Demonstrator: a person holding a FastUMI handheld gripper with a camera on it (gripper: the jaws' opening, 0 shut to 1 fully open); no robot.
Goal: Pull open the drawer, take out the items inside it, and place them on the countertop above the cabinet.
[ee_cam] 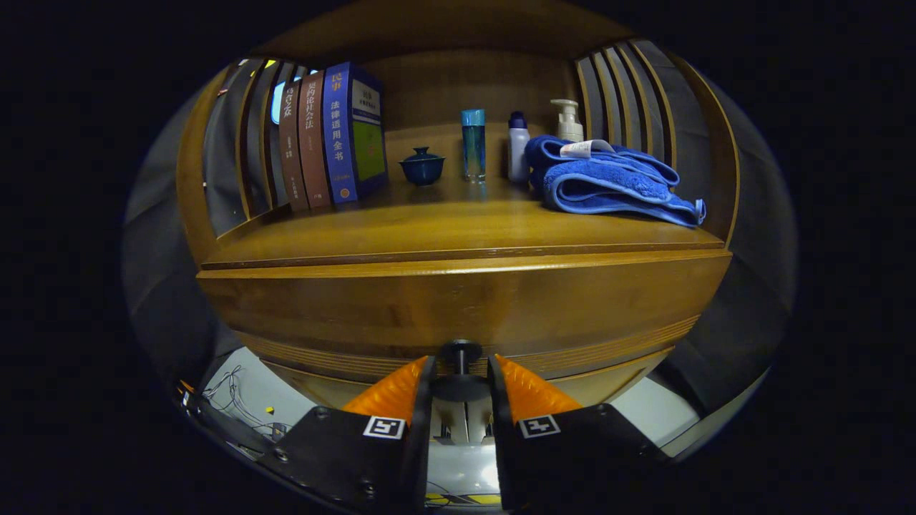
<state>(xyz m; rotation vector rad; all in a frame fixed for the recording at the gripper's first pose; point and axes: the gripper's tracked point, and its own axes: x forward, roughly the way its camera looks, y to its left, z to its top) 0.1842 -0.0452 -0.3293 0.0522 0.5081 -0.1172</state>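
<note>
Gripper: my gripper (460,372) sits closest, its two fingers drawn in on either side of the drawer knob (460,352), which stands between the tips; whether both fingers actually press on its stem I cannot tell.
Knob: dark, round, on a short stem, sticking out of the drawer front (458,307) at 12 o'clock from my fingertips.
Drawer: broad wooden front running across just beyond my fingers, with a ribbed band along its lower edge; a thin dark seam lies between its top and the surface (458,232). Nothing inside it is visible to me.
Surface: wooden countertop above the drawer, at 12 o'clock, with slatted wooden sides at 10 and 2 o'clock.
Books: three books (329,139) stand upright at 11 o'clock, leaning lightly against the left slats, two brown and one blue.
Cup: small dark blue lidded cup (422,166) just right of the books.
Bottles: tall blue bottle (473,144) at 12 o'clock; white bottle with a dark cap (519,146) beside it; pump bottle (568,120) behind the towel.
Towel: folded blue towel (608,184) at 1 o'clock, lying on the surface near the right slats.
Floor: pale floor with loose wires (232,400) at 8 o'clock, below the cabinet.
</note>
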